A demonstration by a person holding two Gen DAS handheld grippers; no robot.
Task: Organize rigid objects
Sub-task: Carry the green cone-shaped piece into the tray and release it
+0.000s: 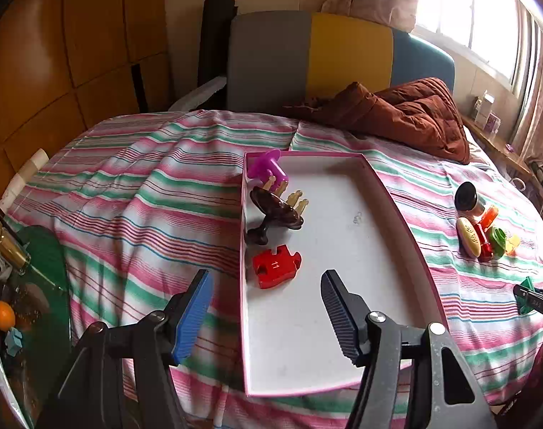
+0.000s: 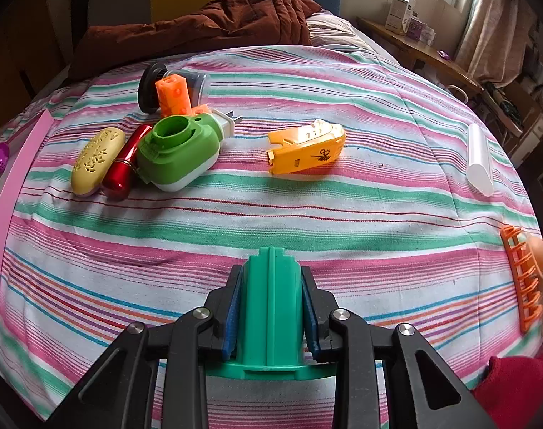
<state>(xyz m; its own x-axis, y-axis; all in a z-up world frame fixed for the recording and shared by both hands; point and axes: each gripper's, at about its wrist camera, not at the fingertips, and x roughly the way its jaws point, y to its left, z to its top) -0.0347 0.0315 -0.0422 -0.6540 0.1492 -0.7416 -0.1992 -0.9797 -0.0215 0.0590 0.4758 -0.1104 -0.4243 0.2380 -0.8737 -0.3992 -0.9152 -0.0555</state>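
Left wrist view: your left gripper (image 1: 267, 316) hangs over the near end of the white tray (image 1: 396, 193) with the pink rim, its fingers (image 1: 194, 316) spread wide and nothing between them. The tray lies on the striped bedsheet (image 1: 135, 193) in the middle of the frame. Along the tray's left wall sit a purple plastic piece (image 1: 266, 169) at the far corner, a dark brown piece (image 1: 276, 214) just below it with small tan pegs (image 1: 296, 200) beside it, and a red puzzle piece (image 1: 275, 266) marked 11, nearest your fingers. At the right of the frame, outside the tray, a small heap of things rests on the sheet.

Right wrist view: your right gripper (image 2: 271, 307) is closed on a green plastic block (image 2: 271, 307), both blue pads pressing its sides, at the bottom centre of the frame above the sheet. The heap shows at upper left: a black-capped jar (image 2: 153, 87), an orange block (image 2: 173, 94), a green and white plug-in device (image 2: 178, 150), a red tube (image 2: 126, 161) and a yellow oval case (image 2: 97, 159), all touching or close together. A yellow casing (image 2: 307, 146) lies alone at upper centre, a white tube (image 2: 480, 157) at the right, and an orange hair claw (image 2: 523, 279) at the right edge. The tray's pink rim (image 2: 10, 196) runs down the left edge.
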